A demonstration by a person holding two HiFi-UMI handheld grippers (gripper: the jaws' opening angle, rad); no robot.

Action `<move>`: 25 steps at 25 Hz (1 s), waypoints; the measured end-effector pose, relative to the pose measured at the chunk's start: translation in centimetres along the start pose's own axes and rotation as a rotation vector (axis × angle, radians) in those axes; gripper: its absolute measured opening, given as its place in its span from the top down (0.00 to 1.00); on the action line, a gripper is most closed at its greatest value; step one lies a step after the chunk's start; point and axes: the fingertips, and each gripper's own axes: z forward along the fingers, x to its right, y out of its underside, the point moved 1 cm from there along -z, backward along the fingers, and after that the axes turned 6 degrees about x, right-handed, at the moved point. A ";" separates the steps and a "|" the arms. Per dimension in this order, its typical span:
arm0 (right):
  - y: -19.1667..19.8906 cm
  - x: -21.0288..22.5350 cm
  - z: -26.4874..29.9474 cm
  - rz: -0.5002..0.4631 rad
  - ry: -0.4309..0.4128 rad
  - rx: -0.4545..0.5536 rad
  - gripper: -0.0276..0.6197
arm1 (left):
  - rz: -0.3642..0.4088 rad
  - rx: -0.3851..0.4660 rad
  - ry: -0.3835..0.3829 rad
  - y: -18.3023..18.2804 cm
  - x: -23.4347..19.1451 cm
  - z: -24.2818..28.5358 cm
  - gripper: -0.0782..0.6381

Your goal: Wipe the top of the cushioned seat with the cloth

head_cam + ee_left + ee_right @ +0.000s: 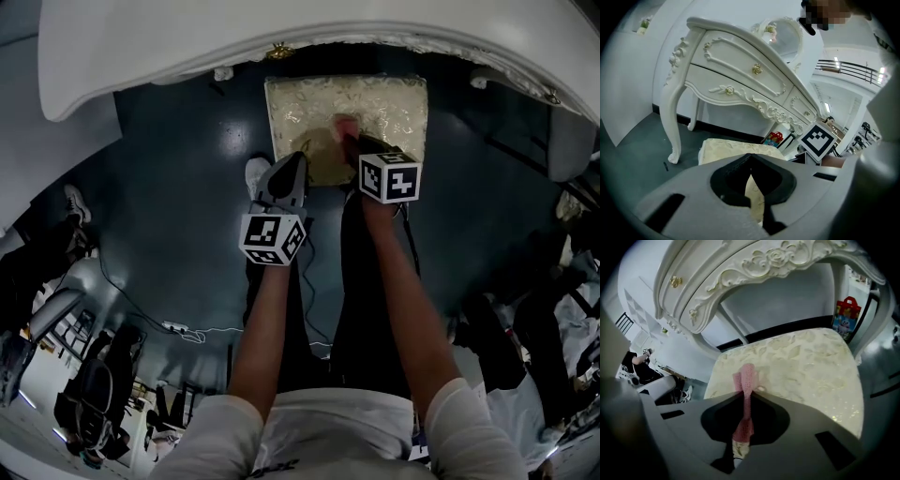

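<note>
Two fingers (785, 409) closed on cloth (746, 377), right gripper (746, 397)

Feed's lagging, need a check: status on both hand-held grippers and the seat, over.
Right hand-held gripper shut on pink cloth, cloth over cushioned seat. Left hand-held gripper shut, empty, by seat's near edge. White dressing table overhangs far edge.

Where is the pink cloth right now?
The pink cloth is clamped in the right gripper. In the head view it lies near the middle of the cushioned seat, before the white dressing table.
</note>
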 end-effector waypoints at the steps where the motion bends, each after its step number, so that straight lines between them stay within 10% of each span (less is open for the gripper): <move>1: -0.2 1.0 -0.6 0.007 0.008 0.009 0.92 | 0.004 -0.004 0.010 0.2 0.9 0.5 0.87; 25: 1.3 19.5 -8.2 0.214 0.271 0.068 0.92 | 0.065 -0.072 0.142 3.5 11.3 5.1 0.87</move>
